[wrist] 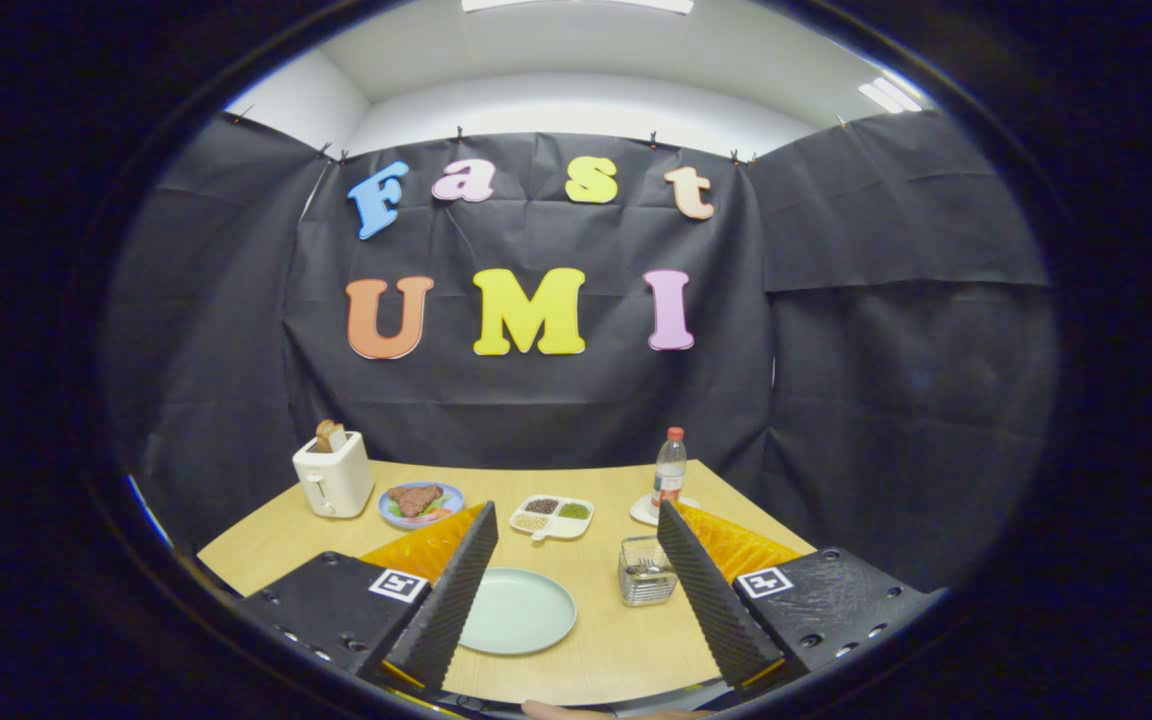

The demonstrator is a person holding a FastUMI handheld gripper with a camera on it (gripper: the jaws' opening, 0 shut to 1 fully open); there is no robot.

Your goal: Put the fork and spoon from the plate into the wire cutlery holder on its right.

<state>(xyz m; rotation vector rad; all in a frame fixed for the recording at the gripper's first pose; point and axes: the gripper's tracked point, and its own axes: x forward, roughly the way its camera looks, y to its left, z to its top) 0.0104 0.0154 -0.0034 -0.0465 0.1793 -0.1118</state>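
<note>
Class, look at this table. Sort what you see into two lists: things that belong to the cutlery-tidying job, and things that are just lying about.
Part of the job: pale green plate, now bare; wire cutlery holder on its right, with cutlery in it; the gripper, fingers open and holding nothing.

Just lying about: toaster, blue plate of food, divided dish, bottle.

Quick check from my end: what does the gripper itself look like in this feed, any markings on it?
The gripper has two long wedge-shaped fingers with finely ribbed inner faces. Each finger sits on a blocky black mount with round screw holes, and each mount carries a small square black-and-white tag. Ridged orange panels show behind the fingers. No cables are visible. The fingers stand wide apart.
</note>
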